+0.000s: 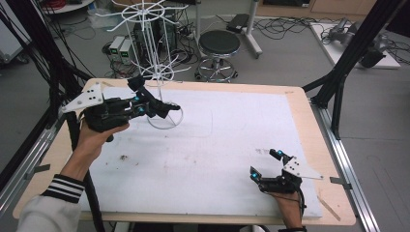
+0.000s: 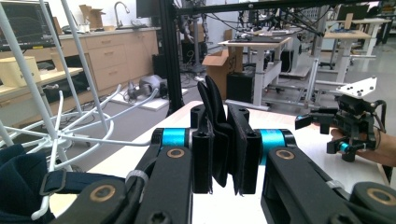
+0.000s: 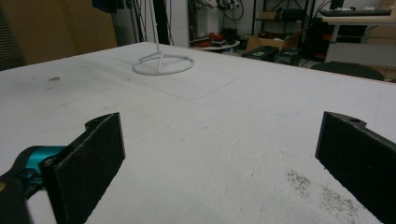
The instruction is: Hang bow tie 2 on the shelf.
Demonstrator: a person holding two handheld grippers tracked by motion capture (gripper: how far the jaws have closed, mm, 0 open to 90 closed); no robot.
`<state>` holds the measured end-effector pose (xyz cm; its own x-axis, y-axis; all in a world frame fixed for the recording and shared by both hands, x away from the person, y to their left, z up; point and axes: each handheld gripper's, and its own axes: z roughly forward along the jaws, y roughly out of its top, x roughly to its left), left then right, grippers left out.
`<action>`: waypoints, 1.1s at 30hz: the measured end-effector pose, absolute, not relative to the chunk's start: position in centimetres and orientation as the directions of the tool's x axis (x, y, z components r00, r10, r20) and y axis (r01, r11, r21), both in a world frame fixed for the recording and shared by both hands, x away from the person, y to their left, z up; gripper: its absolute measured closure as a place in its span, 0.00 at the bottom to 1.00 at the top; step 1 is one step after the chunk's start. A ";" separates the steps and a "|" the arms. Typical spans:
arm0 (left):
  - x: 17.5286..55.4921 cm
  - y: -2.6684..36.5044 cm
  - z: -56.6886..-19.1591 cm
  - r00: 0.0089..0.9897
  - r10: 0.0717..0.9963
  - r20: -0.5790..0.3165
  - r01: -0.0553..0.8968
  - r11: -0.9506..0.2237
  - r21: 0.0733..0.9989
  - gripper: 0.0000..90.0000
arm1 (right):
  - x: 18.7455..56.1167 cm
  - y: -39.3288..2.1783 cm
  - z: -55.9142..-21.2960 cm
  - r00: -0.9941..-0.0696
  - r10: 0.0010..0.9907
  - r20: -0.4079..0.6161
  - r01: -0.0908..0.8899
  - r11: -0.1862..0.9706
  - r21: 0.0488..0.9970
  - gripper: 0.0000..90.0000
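Black flap: a thin, dark, curved piece, pinched between the jaws of my left gripper, which are shut tight on it. On the high view that hand sits at about 10 o'clock on the table, nose pointed toward the white wire rack standing at roughly 11 o'clock. My read on progress: the pick is done, the piece is up off the white mat and carried to the rack, but I see no arm of the rack bearing it yet, so the hanging or placing is left to do. In the left gripper view, at 8 o'clock, a navy cloth with a strap lies against one white wire. It may already be hung, or it may be joined to what I am holding; I cannot tell which. My right gripper is at 5 o'clock on the table, jaws wide apart with nothing between them, low over the mat and idle; its camera looks across to the rack's base ring at 12 o'clock. Hard to make out: what the flap really is, since the pads cover its lower part and it shows edge-on. From above it merges with the black gripper body. The rack's top is cut off in the left gripper view.
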<state>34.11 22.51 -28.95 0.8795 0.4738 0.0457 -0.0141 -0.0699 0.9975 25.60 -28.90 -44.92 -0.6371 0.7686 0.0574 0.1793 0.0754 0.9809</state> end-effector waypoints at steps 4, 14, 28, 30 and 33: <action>34.2 22.9 -28.9 0.872 0.488 0.036 -0.010 -0.055 0.998 0.89 | 25.6 -28.9 -45.0 -0.632 0.773 0.046 0.163 0.075 0.984 0.01; 34.2 23.8 -28.5 0.858 0.513 0.034 -0.014 -0.042 0.999 0.89 | 25.5 -29.1 -45.0 -0.614 0.788 0.047 0.148 0.057 0.987 0.01; 34.6 24.2 -28.4 0.832 0.554 0.011 -0.013 -0.001 1.000 0.89 | 25.5 -29.1 -45.0 -0.612 0.789 0.056 0.153 0.048 0.987 0.01; 34.6 24.2 -28.4 0.829 0.559 0.008 -0.011 0.002 1.000 0.89 | 25.5 -29.1 -45.0 -0.612 0.789 0.053 0.149 0.049 0.988 0.01; 34.7 24.1 -28.4 0.820 0.572 -0.002 -0.009 0.016 1.000 0.89 | 25.5 -29.1 -45.0 -0.612 0.789 0.048 0.146 0.053 0.988 0.01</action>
